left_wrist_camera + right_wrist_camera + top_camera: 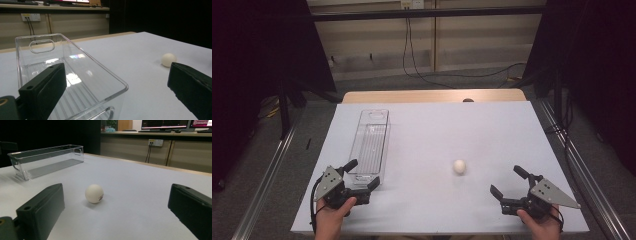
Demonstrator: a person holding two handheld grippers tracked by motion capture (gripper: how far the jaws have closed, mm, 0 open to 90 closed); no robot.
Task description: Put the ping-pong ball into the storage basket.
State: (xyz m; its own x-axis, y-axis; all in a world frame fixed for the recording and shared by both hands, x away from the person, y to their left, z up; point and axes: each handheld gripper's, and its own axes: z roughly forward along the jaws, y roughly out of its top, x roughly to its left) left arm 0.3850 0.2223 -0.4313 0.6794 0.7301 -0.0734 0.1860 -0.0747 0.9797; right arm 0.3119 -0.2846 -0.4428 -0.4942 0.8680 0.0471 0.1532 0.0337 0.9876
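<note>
White and small, the ball (459, 166) is lying on the table (492, 130) ahead of our right tongs (510, 182), a little toward the left tongs (362, 173) and clear of both. We are holding both tongs spread wide, pinching nothing. Our left tongs are sitting at the near end of the clear bin (371, 145), one jaw over its rim.

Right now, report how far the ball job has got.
Nothing looks done: the white ball lies loose on the table, and the clear bin is empty. In hand: the right claw is open, aimed at the ball; the left claw is open at the bin's near end. Left: grasping and moving it.
</note>
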